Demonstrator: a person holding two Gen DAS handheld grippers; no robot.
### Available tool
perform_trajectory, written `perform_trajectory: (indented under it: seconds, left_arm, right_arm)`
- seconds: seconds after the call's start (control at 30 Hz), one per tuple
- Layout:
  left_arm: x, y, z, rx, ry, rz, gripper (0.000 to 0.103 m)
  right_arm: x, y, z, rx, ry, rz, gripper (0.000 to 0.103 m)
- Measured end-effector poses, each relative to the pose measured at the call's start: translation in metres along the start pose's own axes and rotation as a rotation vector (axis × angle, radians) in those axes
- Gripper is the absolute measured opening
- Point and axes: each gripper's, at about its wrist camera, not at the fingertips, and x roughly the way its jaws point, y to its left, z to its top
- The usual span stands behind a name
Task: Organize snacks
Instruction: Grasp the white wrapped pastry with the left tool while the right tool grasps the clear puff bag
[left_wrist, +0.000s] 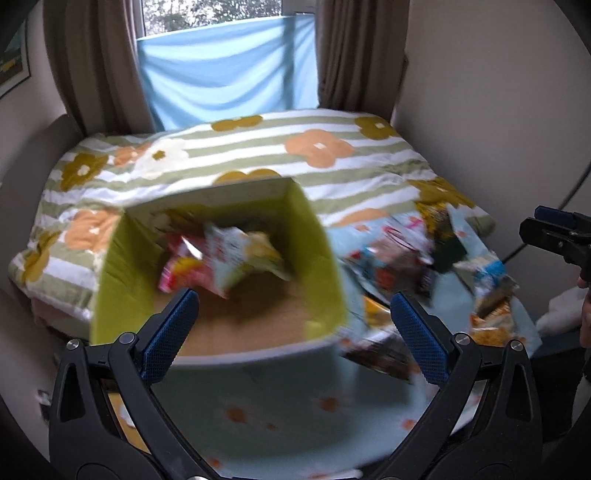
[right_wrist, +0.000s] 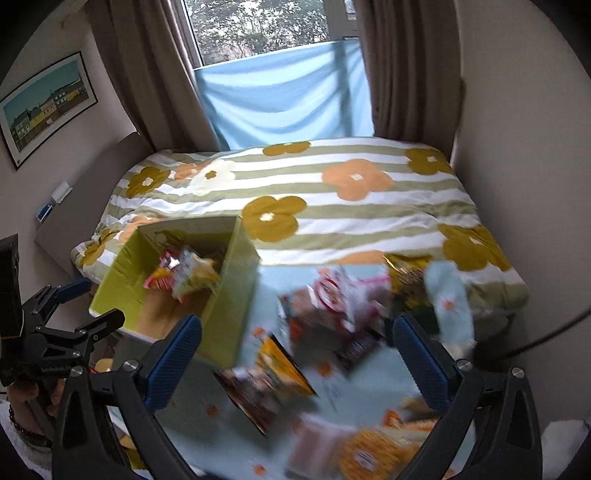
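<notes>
Snack packets (right_wrist: 332, 306) lie loose in a blurred heap on a pale blue cloth (right_wrist: 369, 373) with small orange flowers. The heap sits at the 3 o'clock side of a green-lined cardboard box (right_wrist: 229, 295), near it but mostly apart; one dark and yellow packet (right_wrist: 280, 365) lies close to the box's near corner. Individual labels cannot be read owing to motion blur.

Inside the box, seen from the left wrist view, rest a red and yellow packet (left_wrist: 184, 273) and a white and yellow packet (left_wrist: 243, 254), touching each other, toward the far wall. The brown floor of the box (left_wrist: 236, 325) shows bare at the near side.

Left gripper (left_wrist: 295, 317) hangs above the near edge of the box, its blue-padded fingers spread wide with nothing between them. Right gripper (right_wrist: 297, 345) is over the heap, spread likewise and holding nothing. In the right wrist view the left gripper appears at 9 o'clock, beside the box.

Beyond the cloth, at 12 o'clock, a striped quilt (right_wrist: 332, 206) with large orange and mustard flowers covers a bed. Behind it a light blue sheet (right_wrist: 284, 99) hangs across the lower window between brown curtains (right_wrist: 155, 74). A framed picture (right_wrist: 44, 107) hangs on the wall at 10 o'clock.
</notes>
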Motion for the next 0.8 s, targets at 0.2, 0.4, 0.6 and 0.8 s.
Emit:
perform_trajectory:
  seconds: [0.2,0.4,0.6,0.8]
  left_arm:
    - [0.003,-0.06,-0.037,-0.029,0.056,-0.019,0.103]
    - [0.013,-0.108,-0.081,-0.033,0.132,-0.031,0.103]
    - [0.035,-0.149,-0.125,0.033,0.235,-0.061,0.103]
    - [0.07,-0.178,-0.155,0.1,0.269,-0.107,0.102]
  right_arm:
    - [-0.018,-0.047,-0.043,-0.01,0.04,0.005,0.103]
    - [-0.012,-0.082,-0.085,0.028,0.111,0.048,0.103]
    - [0.0,-0.104,-0.134,0.126,0.164,0.083,0.103]
    - [0.019,-0.118,-0.177,0.254,0.219,0.106,0.102]
